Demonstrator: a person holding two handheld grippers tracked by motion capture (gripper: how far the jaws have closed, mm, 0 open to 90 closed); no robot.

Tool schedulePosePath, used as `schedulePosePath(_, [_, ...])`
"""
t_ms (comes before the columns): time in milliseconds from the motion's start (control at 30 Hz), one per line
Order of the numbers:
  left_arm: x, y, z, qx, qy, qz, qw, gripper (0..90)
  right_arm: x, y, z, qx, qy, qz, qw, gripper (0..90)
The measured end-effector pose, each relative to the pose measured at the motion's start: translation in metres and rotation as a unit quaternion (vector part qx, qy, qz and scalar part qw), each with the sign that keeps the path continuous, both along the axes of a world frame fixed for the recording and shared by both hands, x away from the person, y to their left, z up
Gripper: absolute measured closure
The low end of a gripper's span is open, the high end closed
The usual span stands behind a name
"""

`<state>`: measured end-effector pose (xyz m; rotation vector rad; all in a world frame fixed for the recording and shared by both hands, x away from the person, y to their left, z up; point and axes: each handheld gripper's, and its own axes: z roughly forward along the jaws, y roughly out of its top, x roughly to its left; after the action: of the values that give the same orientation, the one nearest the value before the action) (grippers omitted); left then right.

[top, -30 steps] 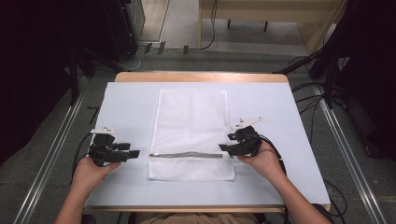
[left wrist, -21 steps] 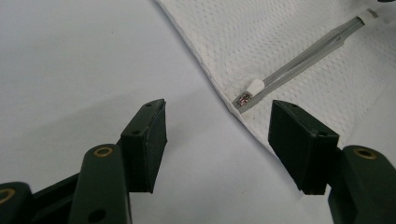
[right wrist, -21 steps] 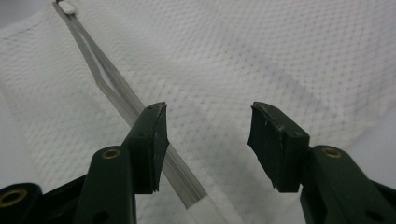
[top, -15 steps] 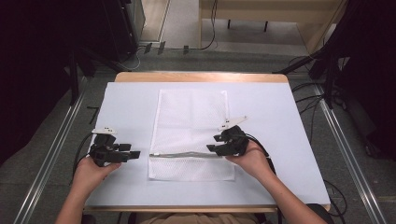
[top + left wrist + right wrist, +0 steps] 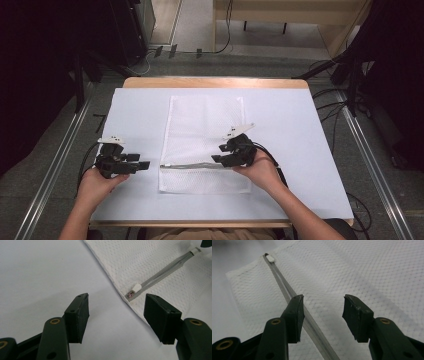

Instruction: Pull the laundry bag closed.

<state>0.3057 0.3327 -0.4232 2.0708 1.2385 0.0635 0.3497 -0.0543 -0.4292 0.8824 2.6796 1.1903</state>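
Two grippers flank the white mesh bag (image 5: 206, 145) lying flat on the pale table cover (image 5: 135, 115). The right gripper (image 5: 218, 159) has slid inward from the bag's right edge over the mesh, next to the grey zipper (image 5: 192, 166). Its jaws have just been closing partway; in the right gripper view they stand apart, with nothing pinched yet. It looks bound for the zipper. The left gripper (image 5: 145, 164) has kept still, just off the bag's left edge, jaws wide and empty, facing the white zipper pull (image 5: 136, 287). Whether the zipper is partly undone is hard to tell, and its right end hides under the right gripper in the high view.
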Motion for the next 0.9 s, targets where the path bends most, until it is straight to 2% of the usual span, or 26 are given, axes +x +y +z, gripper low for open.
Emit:
schedulePosePath(233, [0.000, 0.000, 0.001, 0.002, -0.004, 0.001, 1.0000, 38.0, -0.003, 0.017, 0.004, 0.007, 0.005, 0.022, 0.9997, 56.7])
schedulePosePath(467, [0.001, 0.001, 0.001, 0.002, -0.004, 0.001, 1.0000, 39.0, -0.003, 0.029, 0.004, 0.010, 0.009, 0.031, 0.9994, 58.4])
schedulePosePath(900, [0.003, 0.001, 0.001, 0.000, -0.003, 0.003, 1.0000, 38.8, -0.006, 0.056, 0.003, 0.002, 0.013, 0.052, 0.9986, 60.7])
